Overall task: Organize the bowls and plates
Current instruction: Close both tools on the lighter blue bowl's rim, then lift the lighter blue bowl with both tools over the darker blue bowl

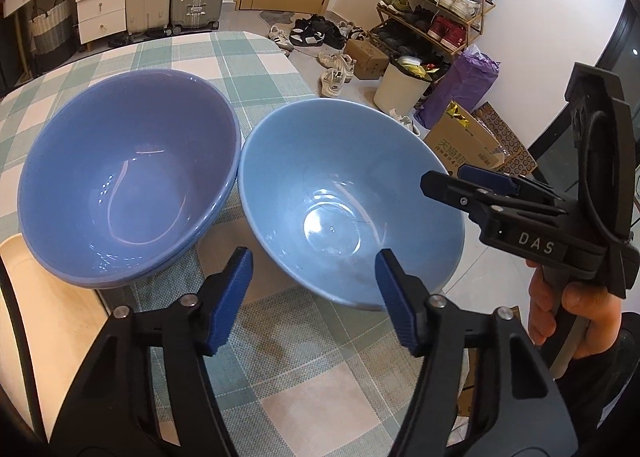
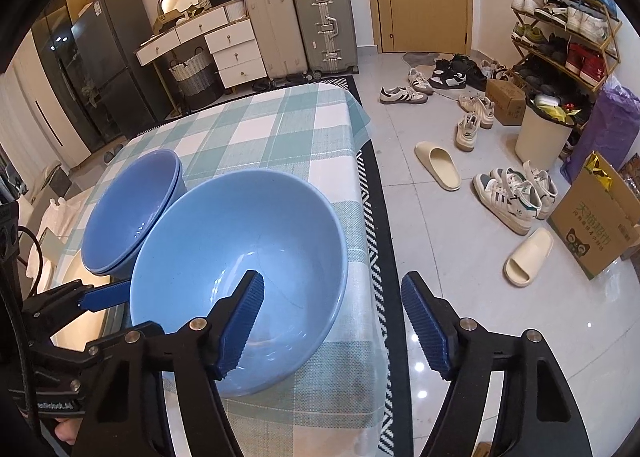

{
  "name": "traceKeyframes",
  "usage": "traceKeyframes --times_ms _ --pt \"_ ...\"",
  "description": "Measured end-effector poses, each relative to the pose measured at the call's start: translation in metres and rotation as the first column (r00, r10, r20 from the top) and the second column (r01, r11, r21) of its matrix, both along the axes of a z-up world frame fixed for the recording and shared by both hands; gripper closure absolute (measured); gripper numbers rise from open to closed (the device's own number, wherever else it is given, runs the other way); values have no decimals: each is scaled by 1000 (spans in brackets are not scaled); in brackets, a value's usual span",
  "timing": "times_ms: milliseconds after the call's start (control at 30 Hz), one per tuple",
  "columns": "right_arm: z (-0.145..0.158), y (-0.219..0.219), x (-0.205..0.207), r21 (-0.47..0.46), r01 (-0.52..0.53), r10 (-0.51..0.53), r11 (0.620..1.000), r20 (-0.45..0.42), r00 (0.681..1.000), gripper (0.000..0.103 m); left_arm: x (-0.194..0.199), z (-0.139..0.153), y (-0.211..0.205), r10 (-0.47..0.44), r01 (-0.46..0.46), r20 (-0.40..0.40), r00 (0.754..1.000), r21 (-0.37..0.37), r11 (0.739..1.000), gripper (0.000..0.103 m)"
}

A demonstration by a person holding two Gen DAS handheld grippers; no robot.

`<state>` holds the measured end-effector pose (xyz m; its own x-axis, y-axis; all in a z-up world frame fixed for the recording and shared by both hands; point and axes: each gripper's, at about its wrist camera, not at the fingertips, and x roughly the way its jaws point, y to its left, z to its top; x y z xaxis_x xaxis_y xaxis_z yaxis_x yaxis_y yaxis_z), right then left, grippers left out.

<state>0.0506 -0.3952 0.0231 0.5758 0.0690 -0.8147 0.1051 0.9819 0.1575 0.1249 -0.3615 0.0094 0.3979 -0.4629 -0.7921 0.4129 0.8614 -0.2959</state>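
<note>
Single bowl right of stack — touching

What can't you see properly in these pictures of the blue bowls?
- Stacked bowls: the left wrist view shows two rims; the top bowl hides any more beneath.
- Same stack in the right wrist view: the light blue bowl covers its near side.
- Light blue bowl's base: its own wall hides it in both views.
- Right gripper: whether its jaws touch that bowl's rim is unclear.
- Cardboard box print: too small to read.

Lived-in home entryway, shoe rack, suitcases, checked tablecloth, fridge
</note>
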Motion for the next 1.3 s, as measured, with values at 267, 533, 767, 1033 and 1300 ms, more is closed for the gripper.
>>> traceKeyframes --times_ms 267,533,767,1033,1300 --pt "-3 9 0 -37 -33 33 999 -3 999 60 2 -4 -4 -4 3 15 1000 26 1000 58" --pt "-1 15 -2 -94 -40 40 995 -2 999 77 2 -5 -3 3 -5 34 999 50 999 70" --pt "-1 15 -3 -91 -38 39 995 -1 999 77 2 -5 1 -7 5 42 999 52 999 71" --pt "6 17 -8 -96 -33 34 995 14 999 77 -11 7 2 -15 11 74 997 48 999 71" --pt "30 26 -19 -104 -33 38 994 47 998 77 -20 31 18 -9 7 108 994 21 1000 71"
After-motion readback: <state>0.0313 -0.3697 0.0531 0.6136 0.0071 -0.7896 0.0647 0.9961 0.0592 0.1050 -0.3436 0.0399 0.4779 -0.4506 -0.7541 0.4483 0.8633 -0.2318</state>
